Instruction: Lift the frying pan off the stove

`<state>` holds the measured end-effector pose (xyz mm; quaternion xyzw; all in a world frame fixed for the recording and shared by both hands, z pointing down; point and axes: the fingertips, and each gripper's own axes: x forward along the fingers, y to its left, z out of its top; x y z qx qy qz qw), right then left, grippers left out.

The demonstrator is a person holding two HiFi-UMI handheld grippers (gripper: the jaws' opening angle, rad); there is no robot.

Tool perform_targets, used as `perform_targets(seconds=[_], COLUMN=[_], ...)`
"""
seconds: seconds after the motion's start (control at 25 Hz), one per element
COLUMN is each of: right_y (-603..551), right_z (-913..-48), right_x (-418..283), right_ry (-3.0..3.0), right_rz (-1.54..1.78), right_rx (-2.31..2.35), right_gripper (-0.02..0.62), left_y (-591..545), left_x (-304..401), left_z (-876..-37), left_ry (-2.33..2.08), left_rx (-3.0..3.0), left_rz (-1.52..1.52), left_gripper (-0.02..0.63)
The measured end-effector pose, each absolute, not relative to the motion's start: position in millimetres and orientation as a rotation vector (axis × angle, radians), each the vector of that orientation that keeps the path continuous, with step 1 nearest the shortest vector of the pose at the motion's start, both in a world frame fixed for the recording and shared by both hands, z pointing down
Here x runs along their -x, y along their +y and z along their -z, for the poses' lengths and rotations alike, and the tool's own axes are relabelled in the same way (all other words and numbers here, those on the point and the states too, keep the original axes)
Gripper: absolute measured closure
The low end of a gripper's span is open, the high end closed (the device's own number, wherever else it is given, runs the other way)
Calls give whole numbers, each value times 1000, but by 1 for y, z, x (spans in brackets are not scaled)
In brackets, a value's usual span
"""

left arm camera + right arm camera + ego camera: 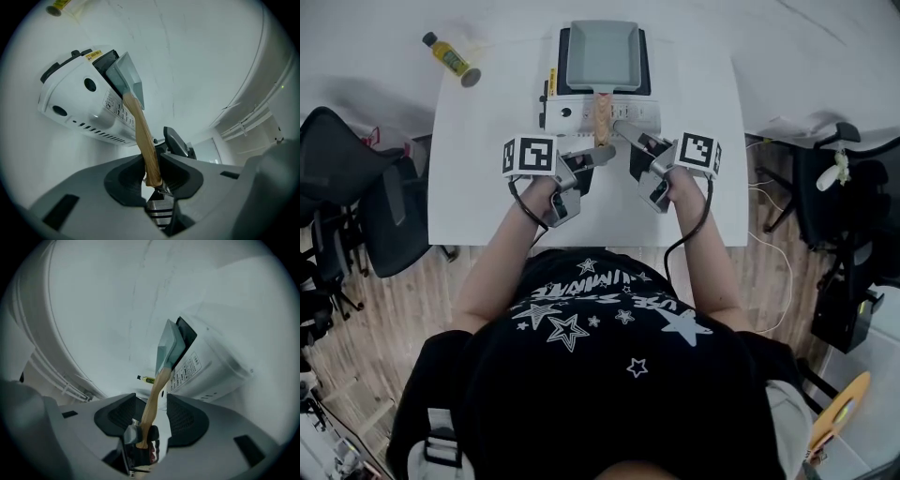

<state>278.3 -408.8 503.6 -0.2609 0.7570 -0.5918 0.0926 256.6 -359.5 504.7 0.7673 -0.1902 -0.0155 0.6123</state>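
Looks like an office or lab room to me. Portable stove [572,112] on a plain white table [478,187], black office chairs [347,159] beside it, cables [787,272] on the wood floor [384,309]

The frying pan [603,54] sits on the stove [577,112] at the far middle of the table [487,192], its handle [601,117] pointing toward the near edge. A bottle [450,58] lies left of the stove, near the table's far-left corner

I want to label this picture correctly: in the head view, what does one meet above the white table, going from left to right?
Yellow bottle → left gripper's marker cube → pan's wooden handle → right gripper's marker cube.
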Motion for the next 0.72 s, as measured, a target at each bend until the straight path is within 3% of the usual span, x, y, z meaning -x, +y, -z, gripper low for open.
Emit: perform_targets(seconds=[0.36,0.72], right_y=[-423,-432], right_z=[-518,-517], right_x=[-237,-220], right_ry=[2272,2246], right_rz=[1916,1909], right_rx=[626,541], right_gripper=[393,465], left_y=[-356,-354], left_x=[-254,-249], left_z=[-504,-504], left_ry=[-422,-429], left_rx=[-1749,-1748], left_rz=[52,59], left_gripper=[512,512])
